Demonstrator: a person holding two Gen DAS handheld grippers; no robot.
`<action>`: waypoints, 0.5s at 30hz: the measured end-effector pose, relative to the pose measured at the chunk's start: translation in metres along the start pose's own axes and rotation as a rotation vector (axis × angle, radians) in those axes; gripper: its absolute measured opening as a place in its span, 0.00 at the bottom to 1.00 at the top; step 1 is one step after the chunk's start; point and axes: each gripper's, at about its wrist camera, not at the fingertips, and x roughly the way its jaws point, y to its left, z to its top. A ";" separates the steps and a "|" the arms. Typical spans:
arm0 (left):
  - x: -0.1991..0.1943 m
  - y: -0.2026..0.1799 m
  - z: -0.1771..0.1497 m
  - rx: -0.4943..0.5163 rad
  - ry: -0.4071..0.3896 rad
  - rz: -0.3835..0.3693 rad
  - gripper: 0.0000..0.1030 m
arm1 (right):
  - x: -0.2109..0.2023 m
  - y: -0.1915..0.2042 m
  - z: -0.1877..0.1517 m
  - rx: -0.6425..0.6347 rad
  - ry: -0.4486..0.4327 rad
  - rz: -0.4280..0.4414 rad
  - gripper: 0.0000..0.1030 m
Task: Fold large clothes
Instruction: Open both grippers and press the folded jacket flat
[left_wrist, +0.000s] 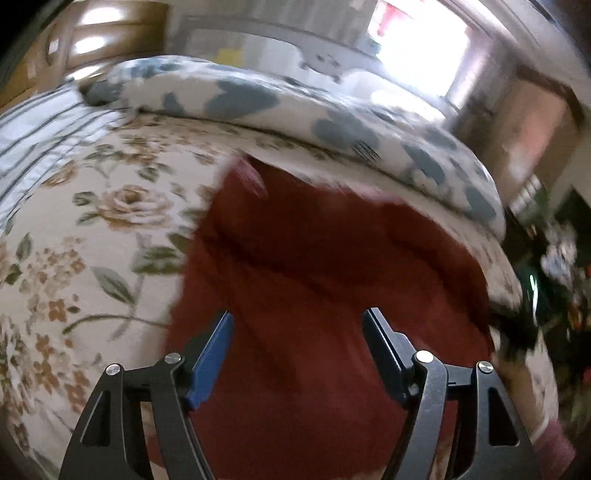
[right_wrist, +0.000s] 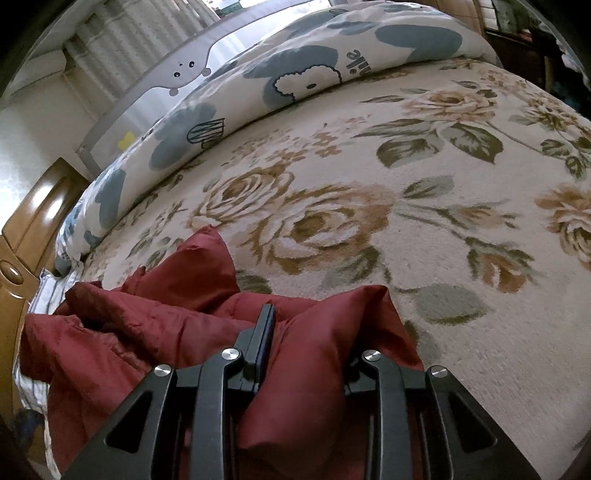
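Ahead of the right gripper (right_wrist: 295, 328), clamped on bunched, shiny red jacket (right_wrist: 155, 317), floral bedspread (right_wrist: 424, 236) lies bare; left gripper (left_wrist: 297, 332) hovers spread above it.

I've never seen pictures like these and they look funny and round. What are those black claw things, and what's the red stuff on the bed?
The black claws are two-finger grabbing tools that a person holds, one in each hand. Each has a small camera looking along its fingers, which makes things look round.

One picture comes from the left gripper. Its fingers are spread open above the dark red puffy jacket, holding nothing.

The other comes from the right gripper. A fold of the same jacket bulges up between its fingers, so it seems to be pinching it.

The jacket lies on a cream bedspread with brown roses. Behind it is a rolled white quilt with blue patches.
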 end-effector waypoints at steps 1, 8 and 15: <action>0.005 -0.010 -0.007 0.039 0.019 -0.001 0.69 | 0.000 0.000 0.000 0.000 0.001 0.001 0.28; 0.054 -0.024 -0.024 0.137 0.090 0.180 0.70 | -0.038 -0.001 -0.001 0.024 -0.031 0.083 0.45; 0.057 -0.022 -0.023 0.147 0.073 0.210 0.70 | -0.115 0.040 -0.037 -0.169 -0.115 0.142 0.77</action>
